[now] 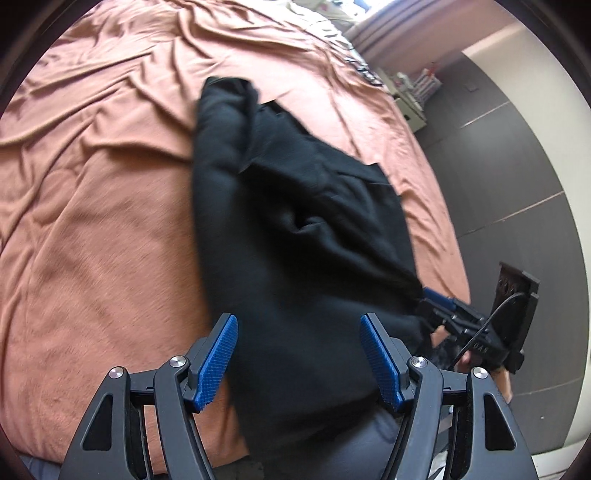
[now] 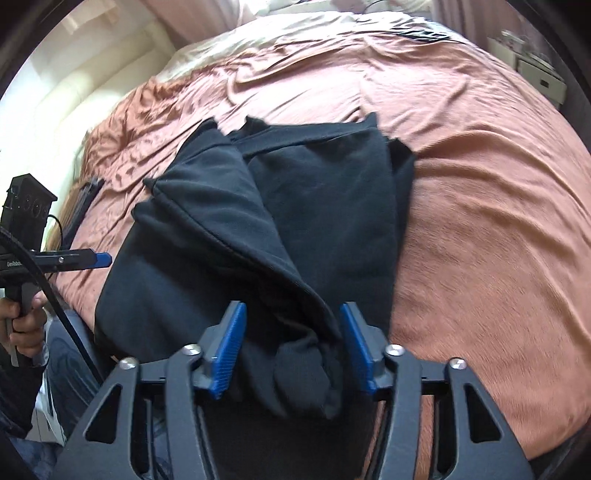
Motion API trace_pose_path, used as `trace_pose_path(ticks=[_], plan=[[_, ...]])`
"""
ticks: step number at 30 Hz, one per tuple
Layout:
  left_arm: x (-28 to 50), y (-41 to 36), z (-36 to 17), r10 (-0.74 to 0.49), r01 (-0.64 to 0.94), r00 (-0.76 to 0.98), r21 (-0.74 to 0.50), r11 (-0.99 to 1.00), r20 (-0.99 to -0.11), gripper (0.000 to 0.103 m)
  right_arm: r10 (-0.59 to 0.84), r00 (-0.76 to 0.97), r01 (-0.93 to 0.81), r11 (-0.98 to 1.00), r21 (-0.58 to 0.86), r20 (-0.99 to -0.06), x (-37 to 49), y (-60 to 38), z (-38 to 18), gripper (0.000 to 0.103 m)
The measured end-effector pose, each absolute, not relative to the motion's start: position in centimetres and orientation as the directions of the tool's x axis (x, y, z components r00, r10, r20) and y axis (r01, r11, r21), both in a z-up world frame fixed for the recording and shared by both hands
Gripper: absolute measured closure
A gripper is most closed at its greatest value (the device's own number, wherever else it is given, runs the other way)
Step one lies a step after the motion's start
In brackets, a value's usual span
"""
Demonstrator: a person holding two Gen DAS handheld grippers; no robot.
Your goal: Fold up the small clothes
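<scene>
A black garment (image 1: pixel 295 206) lies rumpled and partly folded on the pink bedsheet (image 1: pixel 103 192); it also shows in the right wrist view (image 2: pixel 280 206). My left gripper (image 1: pixel 297 354) is open, its blue pads on either side of the garment's near edge, just above it. My right gripper (image 2: pixel 291 350) is open, with a bunched fold of the garment lying between its pads. The right gripper shows in the left wrist view (image 1: pixel 439 299) at the garment's right corner. The left gripper shows in the right wrist view (image 2: pixel 99 258) at the left.
The bed (image 2: pixel 498 184) is covered by a wrinkled pink sheet with a pale blanket (image 2: pixel 295 33) at the far end. Dark tiled floor (image 1: pixel 517 166) lies beside the bed, with a small white cabinet (image 1: pixel 410 107) by the wall.
</scene>
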State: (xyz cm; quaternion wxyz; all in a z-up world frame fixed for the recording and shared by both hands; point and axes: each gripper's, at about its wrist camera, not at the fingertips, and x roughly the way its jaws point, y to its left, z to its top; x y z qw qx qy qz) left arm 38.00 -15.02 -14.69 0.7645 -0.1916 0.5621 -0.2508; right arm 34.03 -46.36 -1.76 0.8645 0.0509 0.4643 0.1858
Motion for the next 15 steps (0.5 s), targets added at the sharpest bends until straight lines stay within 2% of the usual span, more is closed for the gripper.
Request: trace_pose_path(ticks=[1, 6, 7, 8, 15], plan=[[37.9, -14.8, -15.2, -0.589, 0.161, 0.238, -0.567, 0.808, -0.772, 0.034, 0.363, 0.494, -0.289, 0.926, 0.244, -0.79, 34.5, -45.9, -1.9, 0.055], [37.2, -14.7, -16.9, -0.574, 0.147, 0.203, -0.555, 0.819, -0.793, 0.034, 0.299, 0.461, -0.291, 0.94, 0.176, -0.835, 36.1, -44.7, -3.0, 0.075], [37.1, -14.7, -17.3, -0.573, 0.144, 0.197, -0.555, 0.819, -0.795, 0.034, 0.296, 0.459, -0.291, 0.941, 0.173, -0.838, 36.2, -44.5, -3.1, 0.086], [37.0, -14.8, -17.5, -0.572, 0.143, 0.191, -0.554, 0.82, -0.797, 0.034, 0.298, 0.46, -0.287, 0.941, 0.177, -0.837, 36.2, -44.5, -3.0, 0.092], [36.5, -15.2, -18.3, -0.562, 0.158, 0.171, -0.54, 0.827, -0.809, 0.041, 0.324, 0.497, -0.252, 0.942, 0.223, -0.805, 34.2, -45.2, -0.9, 0.097]])
